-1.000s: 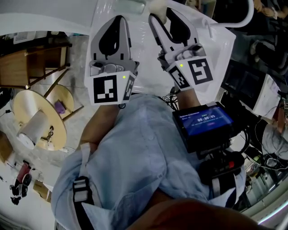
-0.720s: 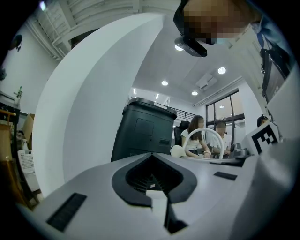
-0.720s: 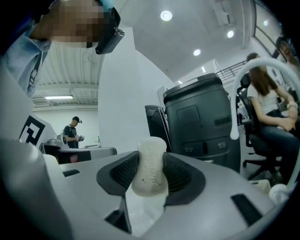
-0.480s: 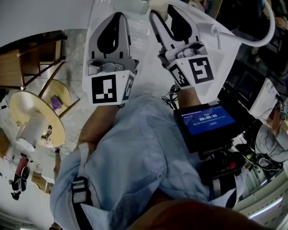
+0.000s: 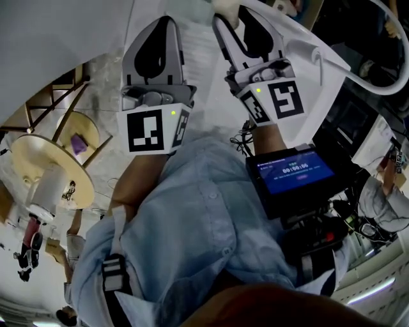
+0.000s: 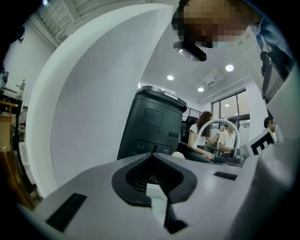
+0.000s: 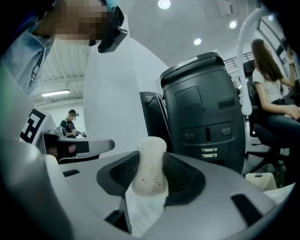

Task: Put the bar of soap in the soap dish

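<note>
Right tongs [image 7: 151, 180] grip the soap bar [image 7: 150, 157]; left tongs [image 6: 152, 180] closed.

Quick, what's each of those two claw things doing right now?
Left gripper: closed, nothing between its jaws.
Right gripper: closed on a pale cream bar of soap.

Ceiling-lit, fisheye edges, blurred foreground

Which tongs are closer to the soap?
Right. The right tongs are clamped on the bar of soap, which stands between them. The left tongs are shut on nothing, off to its left, not touching it.
</note>
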A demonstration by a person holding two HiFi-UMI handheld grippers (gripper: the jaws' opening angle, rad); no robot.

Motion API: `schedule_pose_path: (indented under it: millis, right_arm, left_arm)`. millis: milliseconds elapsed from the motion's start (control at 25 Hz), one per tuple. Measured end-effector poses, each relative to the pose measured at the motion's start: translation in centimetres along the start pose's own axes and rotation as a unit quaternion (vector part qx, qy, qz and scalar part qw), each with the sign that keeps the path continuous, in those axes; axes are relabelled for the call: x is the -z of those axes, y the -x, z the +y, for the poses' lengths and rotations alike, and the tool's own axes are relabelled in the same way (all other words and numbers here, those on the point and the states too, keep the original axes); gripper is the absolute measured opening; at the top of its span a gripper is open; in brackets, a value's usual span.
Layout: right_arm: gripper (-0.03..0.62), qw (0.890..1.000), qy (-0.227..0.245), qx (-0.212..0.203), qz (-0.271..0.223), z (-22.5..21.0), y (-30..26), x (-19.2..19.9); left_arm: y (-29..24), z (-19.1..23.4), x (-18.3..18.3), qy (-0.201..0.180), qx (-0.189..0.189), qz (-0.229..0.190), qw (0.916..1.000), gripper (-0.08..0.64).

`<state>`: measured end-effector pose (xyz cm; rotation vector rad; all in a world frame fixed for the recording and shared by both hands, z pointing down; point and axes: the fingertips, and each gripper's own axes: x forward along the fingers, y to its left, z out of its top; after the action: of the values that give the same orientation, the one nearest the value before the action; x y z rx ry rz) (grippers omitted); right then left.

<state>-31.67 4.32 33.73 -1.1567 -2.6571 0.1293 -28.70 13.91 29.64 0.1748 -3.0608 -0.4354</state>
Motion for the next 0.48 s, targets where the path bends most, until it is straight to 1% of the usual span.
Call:
schedule_pose_path:
  millis: [200, 480]
  right_arm:
    - [0.179, 1.0, -0.004, 0.003, -0.002, -0.02, -0.02, -0.04]
    - [0.179, 1.0, -0.011, 0.004, -0.006, 0.02, 0.01, 0.08]
  left_arm:
    - [0.04, -0.15, -0.82, -0.003, 0.002, 0.0, 1.0, 0.008]
    - [-0.17, -0.68, -0.88, 0.0, 0.012, 0.004, 0.9999, 0.008]
